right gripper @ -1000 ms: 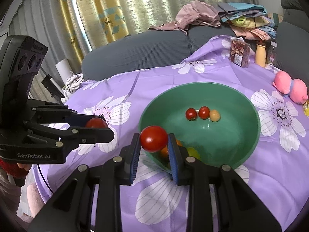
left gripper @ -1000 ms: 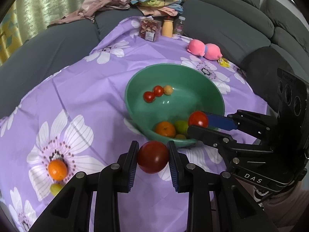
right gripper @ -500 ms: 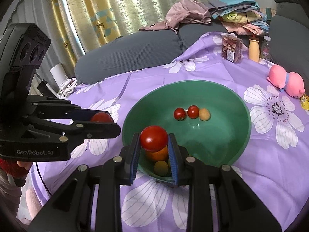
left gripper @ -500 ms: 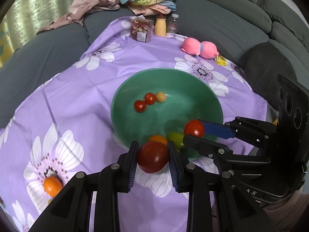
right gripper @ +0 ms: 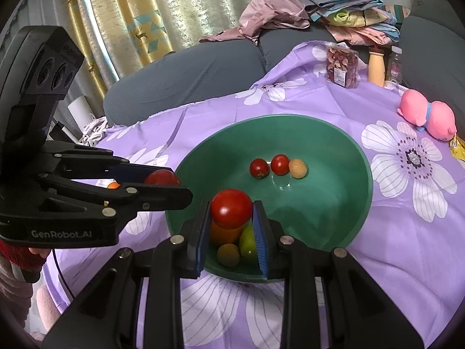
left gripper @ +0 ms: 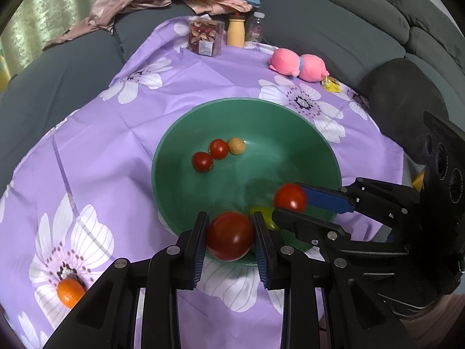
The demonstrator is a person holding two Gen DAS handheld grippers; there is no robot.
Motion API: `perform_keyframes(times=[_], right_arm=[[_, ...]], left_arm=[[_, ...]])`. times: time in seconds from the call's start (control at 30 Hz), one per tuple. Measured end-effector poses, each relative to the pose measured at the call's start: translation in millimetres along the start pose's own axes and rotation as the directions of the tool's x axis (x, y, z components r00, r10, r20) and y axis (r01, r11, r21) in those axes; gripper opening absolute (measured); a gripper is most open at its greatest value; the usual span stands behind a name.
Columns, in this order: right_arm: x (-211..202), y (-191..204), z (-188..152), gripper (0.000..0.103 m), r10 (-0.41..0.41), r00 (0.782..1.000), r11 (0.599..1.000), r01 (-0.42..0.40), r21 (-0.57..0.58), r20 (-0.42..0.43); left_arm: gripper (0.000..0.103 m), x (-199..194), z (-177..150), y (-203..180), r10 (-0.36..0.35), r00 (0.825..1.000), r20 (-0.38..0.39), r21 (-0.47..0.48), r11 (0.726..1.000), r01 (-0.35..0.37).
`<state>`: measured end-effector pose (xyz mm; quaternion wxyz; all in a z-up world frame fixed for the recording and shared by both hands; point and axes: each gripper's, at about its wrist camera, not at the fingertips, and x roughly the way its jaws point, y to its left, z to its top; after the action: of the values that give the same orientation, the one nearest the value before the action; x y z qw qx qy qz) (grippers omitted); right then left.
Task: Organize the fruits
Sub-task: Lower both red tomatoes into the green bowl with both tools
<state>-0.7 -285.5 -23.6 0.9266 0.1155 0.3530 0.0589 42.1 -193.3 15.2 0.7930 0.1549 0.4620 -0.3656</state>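
Left wrist view: left gripper (left gripper: 230, 240) clamped on a dark red tomato (left gripper: 230, 236), pads pressed to both its sides. Held over the near rim of the green bowl (left gripper: 180, 133), at about 6 o'clock of the bowl. Bowl hollow straight ahead at 12 o'clock from the claw, so release probably calls for only a short push forward and down. Inside the bowl at 11 o'clock: two cherry tomatoes (left gripper: 210, 154) and a pale yellow fruit (left gripper: 237, 145), all touching in a row. At 3 o'clock, right gripper (left gripper: 290, 203) reaching in over the bowl's right side, closed on a second tomato (left gripper: 290, 197), with a green fruit (left gripper: 263, 213) just below it. Loose orange (left gripper: 69, 292) on the purple flowered cloth (left gripper: 122, 145) at 8 o'clock, well apart from the bowl and nearer the left claw.

Right wrist view: right gripper (right gripper: 231, 218) clamped on its red tomato (right gripper: 231, 208), hanging over the bowl's (right gripper: 357, 151) near wall. Directly beneath, an orange fruit (right gripper: 225, 234), a green one (right gripper: 248, 242) and a small yellowish one (right gripper: 228, 254) piled together. Open bowl floor ahead at 12 to 1 o'clock, a safer drop spot than the pile. Left gripper (right gripper: 171, 187) at 9 o'clock, gripping its tomato (right gripper: 161, 178) at the bowl's left rim. Round fruit, no long axis to mind; likely to roll on landing.
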Motion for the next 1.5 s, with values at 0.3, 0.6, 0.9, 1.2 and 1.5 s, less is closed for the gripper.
perform_keyframes(times=[0.3, 0.6, 0.9, 1.2, 1.5], right_arm=[[4.3, -2.6, 2.7, 0.029, -0.015, 1.000, 1.000, 0.015, 0.003, -0.007], [5.2, -4.8, 4.6, 0.029, -0.030, 1.000, 1.000, 0.030, 0.003, -0.004], [6.7, -6.6, 4.7, 0.029, -0.034, 0.999, 0.999, 0.034, 0.006, -0.008], [7.4, -8.0, 4.8, 0.029, -0.041, 0.999, 0.999, 0.042, 0.009, -0.010], [7.4, -9.1, 5.5, 0.029, -0.053, 0.998, 0.999, 0.053, 0.008, -0.015]], left_arm=[[0.030, 9.5, 6.1, -2.0, -0.002, 1.000, -0.017, 0.017, 1.000, 0.002], [0.030, 14.2, 6.8, -1.4, 0.000, 1.000, -0.027, 0.023, 1.000, 0.001], [0.030, 18.4, 6.9, 0.4, 0.001, 1.000, -0.031, 0.026, 1.000, 0.000], [0.030, 24.9, 7.4, 0.2, 0.005, 0.999, -0.044, 0.035, 0.999, -0.003], [0.030, 29.5, 7.6, -2.2, 0.005, 0.999, -0.052, 0.046, 0.999, -0.002]])
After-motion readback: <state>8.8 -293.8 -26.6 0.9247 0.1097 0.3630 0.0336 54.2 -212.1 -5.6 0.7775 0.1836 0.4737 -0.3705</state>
